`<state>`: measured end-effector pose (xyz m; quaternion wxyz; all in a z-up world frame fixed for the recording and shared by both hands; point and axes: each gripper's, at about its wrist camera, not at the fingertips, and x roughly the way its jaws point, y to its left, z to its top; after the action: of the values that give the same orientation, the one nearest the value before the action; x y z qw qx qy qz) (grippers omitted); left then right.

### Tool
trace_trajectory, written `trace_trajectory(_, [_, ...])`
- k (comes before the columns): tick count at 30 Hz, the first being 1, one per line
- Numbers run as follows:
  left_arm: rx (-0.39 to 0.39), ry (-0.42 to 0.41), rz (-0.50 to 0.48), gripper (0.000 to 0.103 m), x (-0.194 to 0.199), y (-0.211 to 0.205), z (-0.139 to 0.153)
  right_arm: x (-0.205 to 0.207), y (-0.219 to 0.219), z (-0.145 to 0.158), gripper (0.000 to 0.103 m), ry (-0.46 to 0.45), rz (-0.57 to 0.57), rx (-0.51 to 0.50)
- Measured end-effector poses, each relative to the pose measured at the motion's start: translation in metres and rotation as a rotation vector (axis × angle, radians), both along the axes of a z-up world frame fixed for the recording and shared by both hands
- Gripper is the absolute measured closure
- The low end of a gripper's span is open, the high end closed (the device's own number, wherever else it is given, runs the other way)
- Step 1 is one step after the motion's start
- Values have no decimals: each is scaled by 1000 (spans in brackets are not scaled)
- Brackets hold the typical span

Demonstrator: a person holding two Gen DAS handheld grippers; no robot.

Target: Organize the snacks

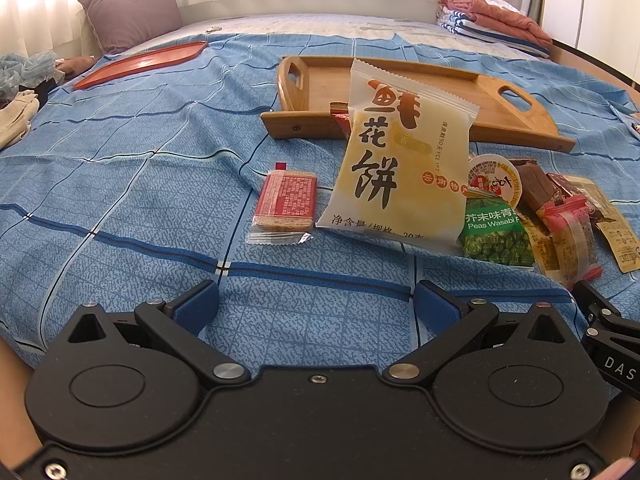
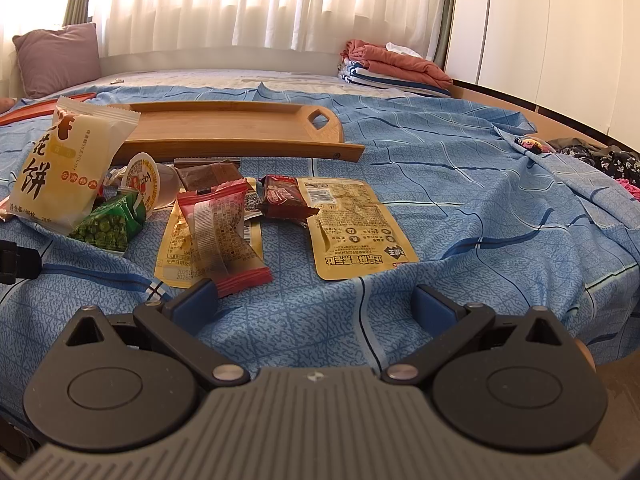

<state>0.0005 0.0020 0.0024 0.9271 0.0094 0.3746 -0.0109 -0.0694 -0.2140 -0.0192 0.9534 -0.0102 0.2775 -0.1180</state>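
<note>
Bed: blue checked sheet is covering it, wrinkled, under a curtained window.
Left gripper: hovering low over bare sheet, fingers standing spread wide, nothing between them.
Right gripper: hovering likewise, fingers spread wide and gripping nothing; its left finger is overlapping the pink packet's end in view, contact unclear.
Pink packet: lying across a yellow pouch, nearest the right gripper.
Tan pouch: lying flat just right of it, print upside down.
Red cracker: lying alone, left of the pile.
Pea packet: sitting beneath the pastry bag.
Pastry bag: leaning upright, the tallest snack, hiding part of the tray.
Jelly cup: lying on its side beside brown bars.
Tray: wooden, lying behind the pile.
Red plate: sitting far left.
Pillow: leaning at the far left.
Folded clothes: lying stacked at the far right.
</note>
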Motion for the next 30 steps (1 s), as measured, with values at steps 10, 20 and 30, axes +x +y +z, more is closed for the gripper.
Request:
trace_trajectory(10, [1,-1,0,0,1,-1,0,0,-1,0,0,0,0,0])
trace_trajectory(20, [3,-2,-2,0,2,0,-1,0,-1,0,0,0,0,-1])
trace_trajectory(30, [6,-6,-9,0,1,0,-1,0,-1,-1,0,0,0,-1])
